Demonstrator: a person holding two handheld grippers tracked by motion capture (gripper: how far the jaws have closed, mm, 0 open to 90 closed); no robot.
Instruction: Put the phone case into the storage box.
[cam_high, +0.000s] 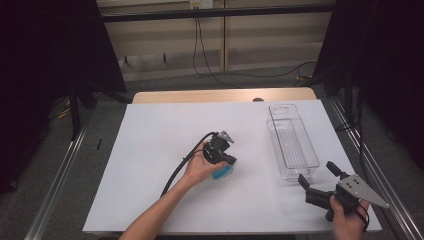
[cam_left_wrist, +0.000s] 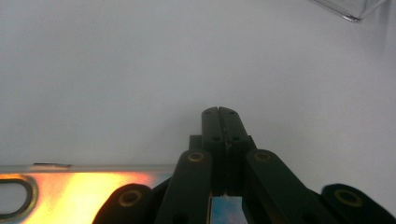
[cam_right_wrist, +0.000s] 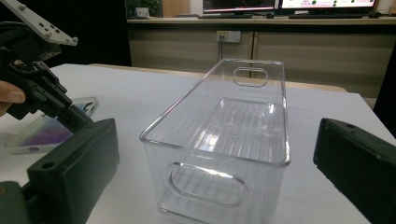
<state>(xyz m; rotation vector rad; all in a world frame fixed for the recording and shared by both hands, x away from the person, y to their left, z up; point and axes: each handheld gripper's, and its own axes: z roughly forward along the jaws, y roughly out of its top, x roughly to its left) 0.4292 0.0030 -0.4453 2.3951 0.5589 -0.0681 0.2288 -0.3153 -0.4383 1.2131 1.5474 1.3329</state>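
Item 1, my left tongs (cam_high: 226, 161): jaws pressed together with no gap between the tips, as the left gripper view (cam_left_wrist: 219, 114) shows. They lie low over the white surface (cam_high: 165, 130) near its middle, tipped down onto a flat blue phone (cam_high: 222, 173). Whether the closed jaws pinch the phone's edge or merely rest on it, I cannot tell.

Item 2, my right tongs (cam_high: 317, 176): jaws spread wide, holding nothing, touching nothing. They hover by the near right corner of the surface, aimed at the near end of the clear bin (cam_high: 292, 142).

Item 3, the phone: lies flat near the middle of the surface, somewhat toward the near edge. In the high view most of it sits hidden under my left hand (cam_high: 200, 167) and the tongs. The right gripper view shows its glossy face (cam_right_wrist: 42, 130) and its long axis running roughly from the near edge toward the far edge. The left gripper view gives a strip of it (cam_left_wrist: 79, 191) with an orange glare.

Item 4, the clear bin: long, empty, upright, along the right edge of the surface, its long axis running near to far. The right gripper view shows its ribbed floor (cam_right_wrist: 243, 126) and an oval handle cut-out in each end wall.
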